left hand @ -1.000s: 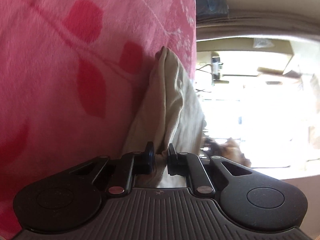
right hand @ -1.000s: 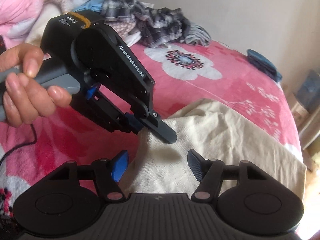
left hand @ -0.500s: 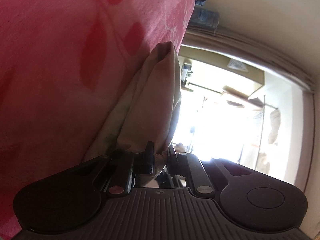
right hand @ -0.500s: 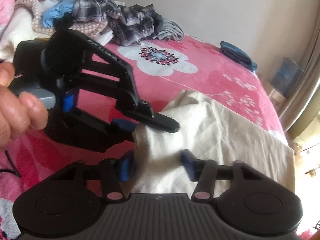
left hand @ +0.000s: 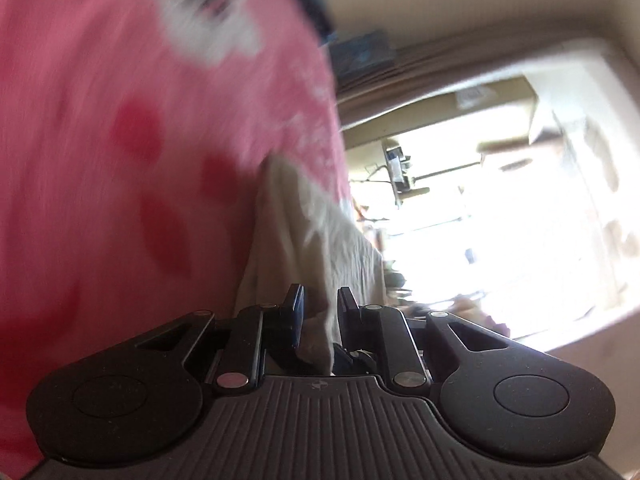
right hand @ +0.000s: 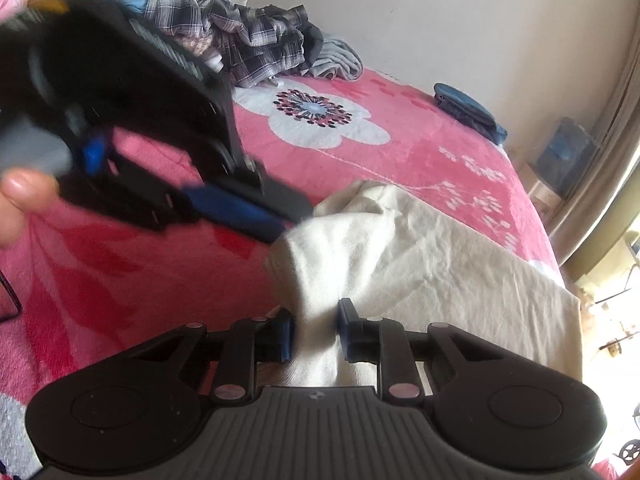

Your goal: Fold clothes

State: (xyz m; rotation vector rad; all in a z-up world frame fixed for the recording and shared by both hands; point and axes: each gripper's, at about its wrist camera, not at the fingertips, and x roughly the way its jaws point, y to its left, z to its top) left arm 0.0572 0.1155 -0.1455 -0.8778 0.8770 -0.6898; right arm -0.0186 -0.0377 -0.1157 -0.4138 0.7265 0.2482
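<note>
A cream cloth (right hand: 420, 256) of plain, creased fabric lies on a pink flowered bed cover (right hand: 360, 160), most of it spread flat toward the bed's right edge. Its near left part is drawn up into a bunched fold, with a rumpled hump just behind that fold. In the left wrist view the same cloth (left hand: 288, 232) shows blurred, as a narrow gathered strip running away along the cover, and its far corner looks lifted into a small peak.

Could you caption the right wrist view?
Right gripper pinches the cream garment on the pink blanket, left gripper alongside.
</note>
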